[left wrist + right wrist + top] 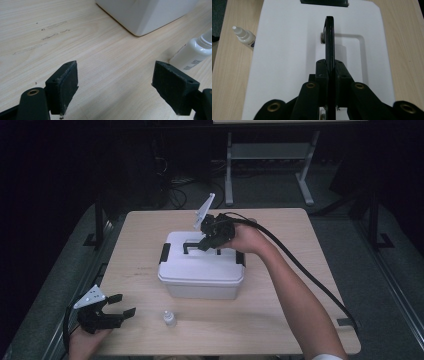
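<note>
The right gripper (329,72) clamps the box's black handle (329,37) (raised upright), while the left gripper (115,87) gapes wide, empty.

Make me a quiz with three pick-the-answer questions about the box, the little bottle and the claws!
1. Where does the small white plastic dropper bottle stand?
A. on the box lid
B. on the table in front of the box
C. in the left claw

2. What colour is the raised carry handle on the white plastic lidded box?
A. black
B. red
C. white

3. How is the left claw?
A. shut on the bottle
B. shut on nothing
C. open

Answers: 1 B, the high view shows it on the light wooden table near the box's front; 2 A, the right claw pinches a black bar; 3 C, its pads stand wide apart.
</note>
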The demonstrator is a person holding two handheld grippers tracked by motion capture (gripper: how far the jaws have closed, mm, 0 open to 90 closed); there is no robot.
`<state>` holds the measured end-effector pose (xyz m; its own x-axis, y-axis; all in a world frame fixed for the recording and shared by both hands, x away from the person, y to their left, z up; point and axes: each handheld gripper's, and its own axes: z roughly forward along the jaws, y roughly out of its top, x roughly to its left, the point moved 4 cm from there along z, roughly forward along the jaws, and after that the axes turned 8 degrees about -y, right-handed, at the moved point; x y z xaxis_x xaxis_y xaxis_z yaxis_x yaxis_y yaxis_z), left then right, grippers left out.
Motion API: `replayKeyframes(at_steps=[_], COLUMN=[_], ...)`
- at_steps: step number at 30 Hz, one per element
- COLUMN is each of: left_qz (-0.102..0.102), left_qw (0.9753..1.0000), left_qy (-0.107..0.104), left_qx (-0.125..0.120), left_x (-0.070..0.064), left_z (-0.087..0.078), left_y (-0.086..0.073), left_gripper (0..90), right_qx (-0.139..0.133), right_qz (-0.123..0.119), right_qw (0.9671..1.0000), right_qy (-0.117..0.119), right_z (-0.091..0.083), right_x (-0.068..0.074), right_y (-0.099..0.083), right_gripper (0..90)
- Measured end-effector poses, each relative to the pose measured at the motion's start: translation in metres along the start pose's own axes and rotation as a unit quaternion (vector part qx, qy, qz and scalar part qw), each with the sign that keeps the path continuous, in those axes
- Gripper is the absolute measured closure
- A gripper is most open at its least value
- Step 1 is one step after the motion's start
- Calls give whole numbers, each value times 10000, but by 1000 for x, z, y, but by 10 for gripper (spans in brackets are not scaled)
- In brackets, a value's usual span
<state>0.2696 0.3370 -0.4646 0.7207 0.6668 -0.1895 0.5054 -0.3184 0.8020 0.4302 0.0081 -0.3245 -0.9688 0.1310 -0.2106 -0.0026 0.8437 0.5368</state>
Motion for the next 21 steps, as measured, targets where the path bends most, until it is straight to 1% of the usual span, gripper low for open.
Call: replayKeyframes(at_steps=[5,21], left_qz=[-11,-21], left_qw=[10000,10000], left_qy=[-8,-11], left_qx=[-4,-9], left_x=[0,0], left_z=[1,1], left_y=[0,0], left_gripper=[202,202], right_qx=[-26,-140], right_qz=[-7,-10], right_qw=[10000,9999], right_qy=[40,25], right_z=[0,-2], right_x=[0,1], right_y=[0,1], right_gripper=[836,838])
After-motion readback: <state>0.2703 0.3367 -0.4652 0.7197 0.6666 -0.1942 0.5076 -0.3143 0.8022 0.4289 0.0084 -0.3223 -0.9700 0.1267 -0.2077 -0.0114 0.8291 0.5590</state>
